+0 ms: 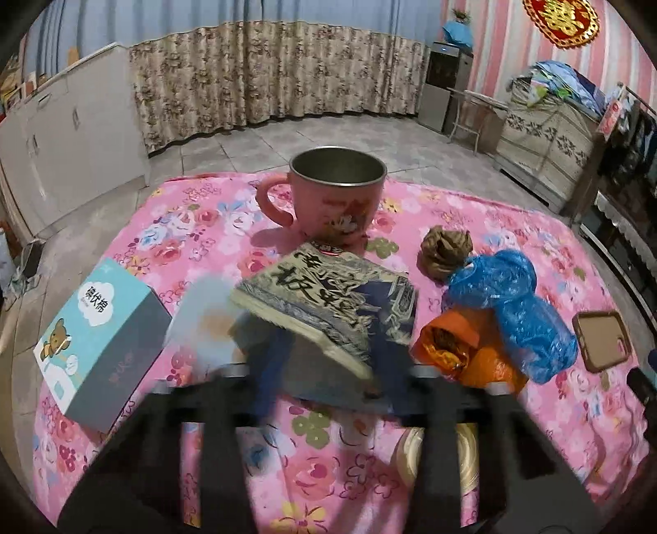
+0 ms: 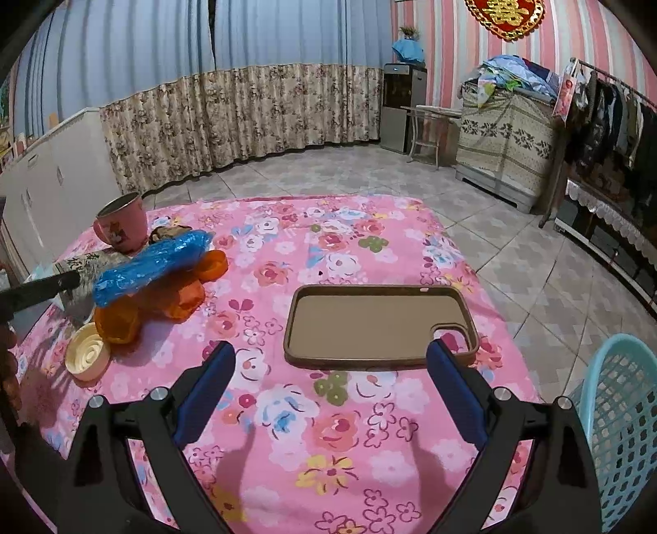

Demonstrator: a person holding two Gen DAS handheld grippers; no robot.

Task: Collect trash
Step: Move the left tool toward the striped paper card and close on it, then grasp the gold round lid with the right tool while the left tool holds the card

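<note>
Left gripper, blurred at lower centre, is apparently pinching the book; trash, blue bag and orange wrapper, is sitting right. Right gripper, jaws spread, should be approaching it low.

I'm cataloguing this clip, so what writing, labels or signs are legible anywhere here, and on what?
"囍": gold character on the red wall ornament.
Teal and grey box: three dark characters on a white cloud and faint ones on its grey side, too blurred to read surely.
Book: large black brush characters on the cover, seen upside down and motion-blurred, not readable; its small red label is too small.
Nothing else legible.
</note>
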